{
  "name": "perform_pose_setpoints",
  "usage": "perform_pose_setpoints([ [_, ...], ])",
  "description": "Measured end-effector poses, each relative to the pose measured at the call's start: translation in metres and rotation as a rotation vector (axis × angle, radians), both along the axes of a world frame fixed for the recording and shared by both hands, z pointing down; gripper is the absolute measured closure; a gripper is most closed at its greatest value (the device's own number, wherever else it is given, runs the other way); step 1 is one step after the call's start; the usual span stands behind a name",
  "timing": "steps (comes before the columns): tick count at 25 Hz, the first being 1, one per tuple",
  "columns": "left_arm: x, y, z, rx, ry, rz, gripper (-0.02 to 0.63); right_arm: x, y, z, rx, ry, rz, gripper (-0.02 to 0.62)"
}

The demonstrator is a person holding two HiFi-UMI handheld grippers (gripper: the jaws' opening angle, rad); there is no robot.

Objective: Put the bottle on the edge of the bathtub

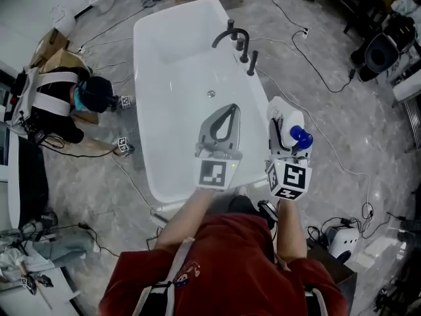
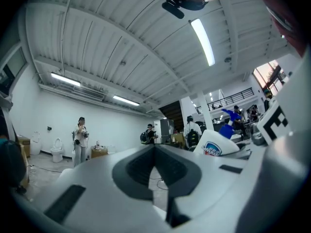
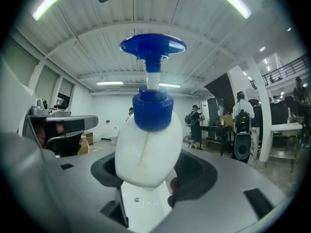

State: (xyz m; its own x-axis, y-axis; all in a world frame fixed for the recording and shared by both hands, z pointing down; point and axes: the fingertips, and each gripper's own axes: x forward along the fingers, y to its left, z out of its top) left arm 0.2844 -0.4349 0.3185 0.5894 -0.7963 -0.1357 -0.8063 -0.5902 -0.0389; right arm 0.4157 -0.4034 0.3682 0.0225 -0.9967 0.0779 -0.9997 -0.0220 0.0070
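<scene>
**Right gripper (image 1: 283,127) clamps the bottle (image 3: 147,152) by the bathtub's right edge**

Its jaws squeeze the lower body of the white bottle, which stands upright with its blue pump (image 3: 152,45) on top. Smooth plastic like this probably slips and flexes a little, and its weight depends on how full it is, so the broad body is the safest hold. It hangs just beside the bathtub (image 1: 141,78) rim, not resting on it. The left gripper (image 1: 231,108) is closed and empty over the basin.
</scene>
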Motion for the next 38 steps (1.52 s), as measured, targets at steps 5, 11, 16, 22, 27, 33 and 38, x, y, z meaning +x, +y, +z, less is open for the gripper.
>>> perform_pose_setpoints([
  [5, 0.023, -0.033, 0.006, -0.016, -0.01, -0.056, 0.591, 0.027, -0.037, 0.01, -0.034, -0.008, -0.047, 0.325],
  [11, 0.044, -0.063, 0.007, -0.011, -0.012, -0.099, 0.591, 0.05, -0.076, 0.021, -0.072, -0.009, -0.098, 0.325],
  [16, 0.043, -0.065, 0.024, -0.028, -0.003, -0.127, 0.591, 0.049, -0.086, 0.041, -0.097, -0.011, -0.129, 0.325],
  [22, 0.043, -0.062, 0.054, -0.041, -0.013, -0.121, 0.591, 0.044, -0.094, 0.076, -0.129, 0.012, -0.153, 0.325],
  [27, 0.044, -0.06, 0.08, -0.06, -0.027, -0.106, 0.591, 0.045, -0.108, 0.117, -0.176, 0.07, -0.177, 0.325],
  [33, 0.039, -0.06, 0.107, -0.098, -0.029, -0.126, 0.591, 0.053, -0.124, 0.174, -0.249, 0.047, -0.159, 0.327],
  [38, 0.038, -0.062, 0.123, -0.124, -0.056, -0.129, 0.591, 0.061, -0.137, 0.216, -0.301, 0.026, -0.145, 0.327],
])
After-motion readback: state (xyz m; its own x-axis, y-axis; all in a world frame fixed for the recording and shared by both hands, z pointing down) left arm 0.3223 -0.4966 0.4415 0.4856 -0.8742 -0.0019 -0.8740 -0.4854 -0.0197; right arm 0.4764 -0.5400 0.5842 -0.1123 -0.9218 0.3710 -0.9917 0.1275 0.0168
